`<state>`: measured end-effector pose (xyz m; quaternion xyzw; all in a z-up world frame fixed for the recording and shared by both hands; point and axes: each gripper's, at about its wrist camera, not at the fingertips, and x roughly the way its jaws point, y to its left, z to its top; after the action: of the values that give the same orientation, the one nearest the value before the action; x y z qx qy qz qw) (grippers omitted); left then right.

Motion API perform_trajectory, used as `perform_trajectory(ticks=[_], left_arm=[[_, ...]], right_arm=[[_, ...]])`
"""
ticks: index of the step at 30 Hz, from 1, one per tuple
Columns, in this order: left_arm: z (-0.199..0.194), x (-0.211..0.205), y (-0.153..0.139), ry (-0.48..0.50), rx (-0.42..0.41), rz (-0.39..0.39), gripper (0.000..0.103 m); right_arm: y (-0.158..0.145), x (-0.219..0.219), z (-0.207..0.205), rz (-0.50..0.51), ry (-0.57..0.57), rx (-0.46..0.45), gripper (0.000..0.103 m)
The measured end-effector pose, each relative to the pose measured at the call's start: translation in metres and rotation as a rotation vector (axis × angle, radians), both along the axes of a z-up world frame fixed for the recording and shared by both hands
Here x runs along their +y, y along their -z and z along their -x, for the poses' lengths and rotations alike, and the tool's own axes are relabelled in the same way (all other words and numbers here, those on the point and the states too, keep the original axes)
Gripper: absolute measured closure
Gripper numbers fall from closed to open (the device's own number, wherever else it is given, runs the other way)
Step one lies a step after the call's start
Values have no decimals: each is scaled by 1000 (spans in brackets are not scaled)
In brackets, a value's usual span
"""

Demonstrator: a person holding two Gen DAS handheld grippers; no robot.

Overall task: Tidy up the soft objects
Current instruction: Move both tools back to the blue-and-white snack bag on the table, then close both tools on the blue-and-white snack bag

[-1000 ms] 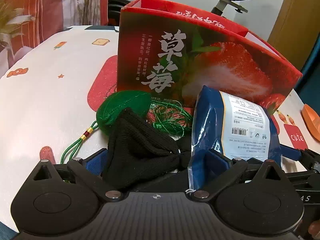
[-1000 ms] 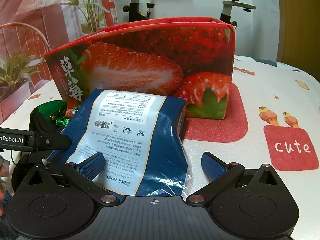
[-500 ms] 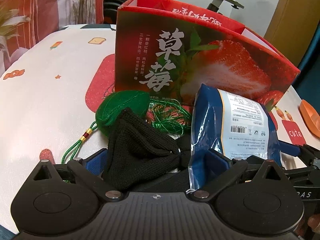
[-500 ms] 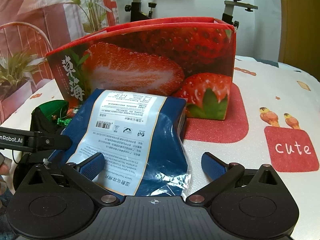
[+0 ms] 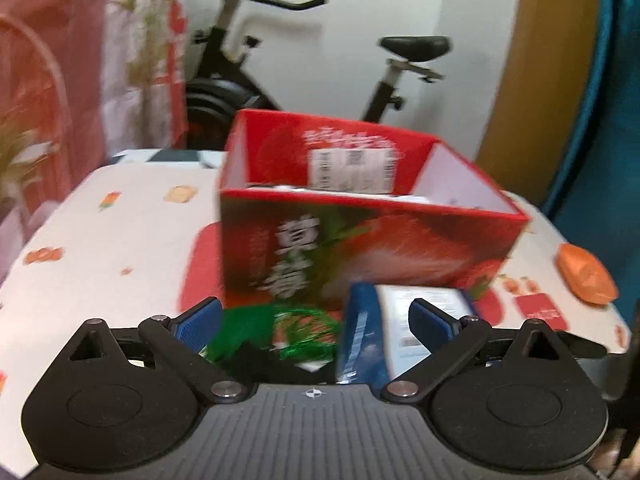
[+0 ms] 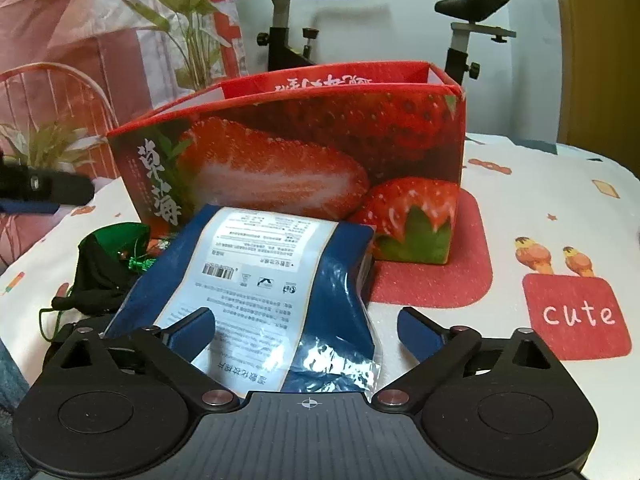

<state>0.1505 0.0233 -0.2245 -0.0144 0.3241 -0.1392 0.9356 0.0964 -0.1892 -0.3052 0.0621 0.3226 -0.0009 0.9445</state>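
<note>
A blue packet (image 6: pixel 280 264) with a white label leans against the open red strawberry box (image 6: pixel 320 152). My right gripper (image 6: pixel 304 318) straddles the packet's near end. Its jaws are closing, the left pad lies over the packet, and the right pad stands clear of it. A black knit cloth (image 6: pixel 96 280) and a green tasselled pouch (image 6: pixel 120 236) lie left of the packet. My left gripper (image 5: pixel 316 312) hangs open and empty above the cloth (image 5: pixel 256 360), pouch (image 5: pixel 248 328) and packet (image 5: pixel 372 336). It looks over the box (image 5: pixel 360 240) rim in a blurred view.
An orange object (image 5: pixel 586 280) lies near the table's right edge. An exercise bike (image 6: pixel 288 40) and a plant (image 6: pixel 188 20) stand behind the table. The patterned tablecloth (image 6: pixel 576 314) spreads right of the box. A labelled item (image 5: pixel 352 168) shows inside the box.
My left gripper has risen off the black knit cloth, which stays on the table, and now sees into the box. The right jaws have narrowed slightly around the unmoved packet.
</note>
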Motion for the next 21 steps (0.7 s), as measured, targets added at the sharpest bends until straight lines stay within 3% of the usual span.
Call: perform_trajectory(ticks=[4,9,14,21], left_arm=[[-6,-17,0,78,14,29,17],[-23,-30,25,123,107,73,46],[-28,-30,52,130,192,110,48],[-24,-33,61,166,177,106,48]], right_arm=[[1,-1,1,-3,-5,-9,18],[3,-6,3,-20,-7,-13,27],[3,-10,4,-33,-14,-23,38],[4,-11,3,-41,-20,-23,41]])
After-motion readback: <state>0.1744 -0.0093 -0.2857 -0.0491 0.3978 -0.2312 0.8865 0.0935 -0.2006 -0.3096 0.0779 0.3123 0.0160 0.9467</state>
